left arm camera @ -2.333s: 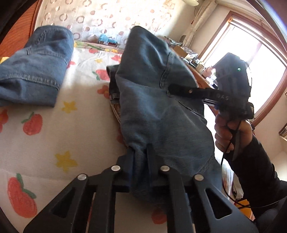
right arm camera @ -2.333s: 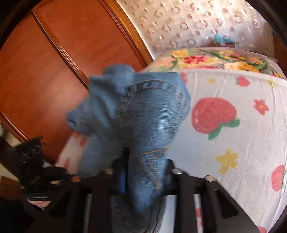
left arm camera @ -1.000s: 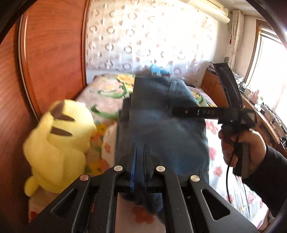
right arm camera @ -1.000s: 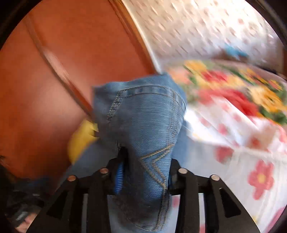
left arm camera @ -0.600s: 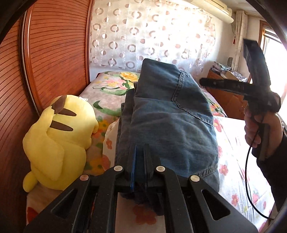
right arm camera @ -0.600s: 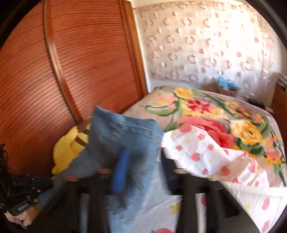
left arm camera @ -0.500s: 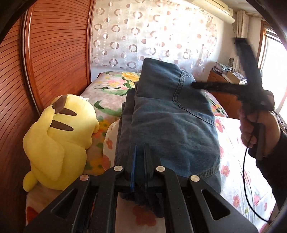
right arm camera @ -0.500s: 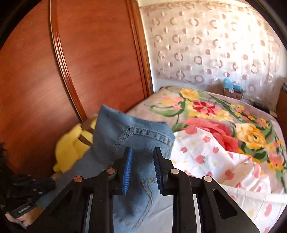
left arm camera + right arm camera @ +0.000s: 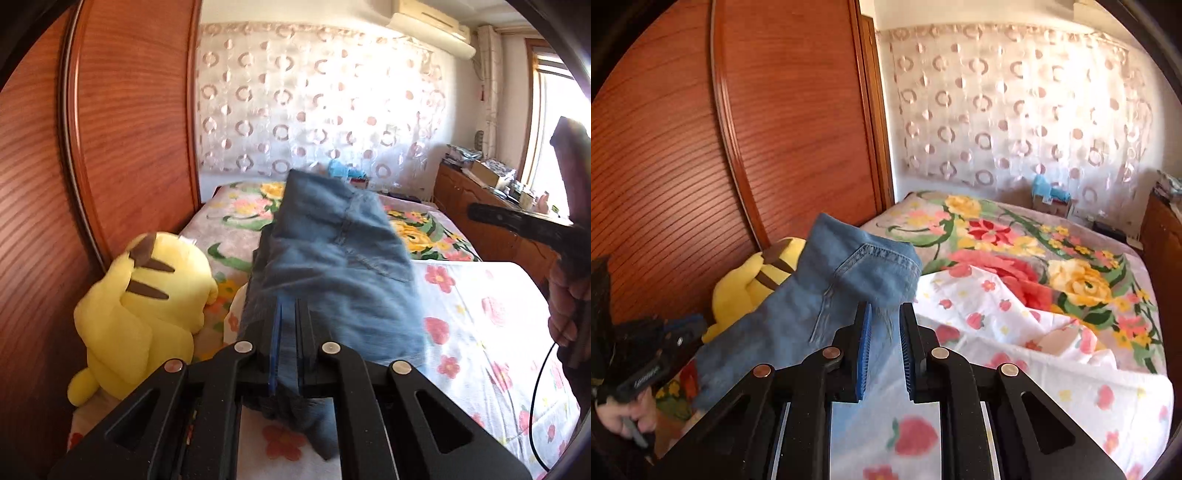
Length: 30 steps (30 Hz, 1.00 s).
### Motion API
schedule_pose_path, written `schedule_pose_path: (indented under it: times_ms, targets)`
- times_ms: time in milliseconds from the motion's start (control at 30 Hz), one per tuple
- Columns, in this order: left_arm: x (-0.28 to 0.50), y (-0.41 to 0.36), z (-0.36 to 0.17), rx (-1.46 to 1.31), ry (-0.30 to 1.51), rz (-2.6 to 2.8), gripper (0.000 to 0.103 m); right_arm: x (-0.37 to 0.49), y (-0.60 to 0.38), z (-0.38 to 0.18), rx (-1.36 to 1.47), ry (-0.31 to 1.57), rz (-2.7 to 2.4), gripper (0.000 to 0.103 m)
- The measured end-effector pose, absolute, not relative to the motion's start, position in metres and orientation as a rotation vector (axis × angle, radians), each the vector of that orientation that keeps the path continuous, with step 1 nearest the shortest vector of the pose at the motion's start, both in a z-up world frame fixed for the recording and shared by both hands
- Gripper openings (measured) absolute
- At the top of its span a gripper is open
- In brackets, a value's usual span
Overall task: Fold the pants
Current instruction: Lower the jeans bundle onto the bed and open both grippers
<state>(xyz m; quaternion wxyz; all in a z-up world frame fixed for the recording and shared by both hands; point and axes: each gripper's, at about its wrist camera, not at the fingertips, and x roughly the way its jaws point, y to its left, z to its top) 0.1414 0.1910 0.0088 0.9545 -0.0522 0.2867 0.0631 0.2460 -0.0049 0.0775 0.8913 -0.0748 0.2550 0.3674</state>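
Denim, faded blue: the folded jeans [image 9: 332, 258] hang over the flowered bed [image 9: 1052, 369], pinched in my left tongs [image 9: 288, 354], while my right tongs [image 9: 884, 343] have just let go and stand apart beside the cloth. I judge only the set-down remains; the yellow plush toy [image 9: 147, 295] crowds the left.
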Motion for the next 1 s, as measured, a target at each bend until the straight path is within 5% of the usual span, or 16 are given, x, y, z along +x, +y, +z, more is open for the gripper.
schedule_pose_path:
  times_ms: [433,1000]
  targets:
    - [0.11,0.1,0.044,-0.032,0.498,-0.031,0.043,0.108,-0.103,0.079,-0.124,0.479,0.652,0.016]
    - [0.067,0.028,0.051,0.008,0.485,-0.113,0.043,-0.023,-0.165,0.086,-0.061,0.386,0.526,0.02]
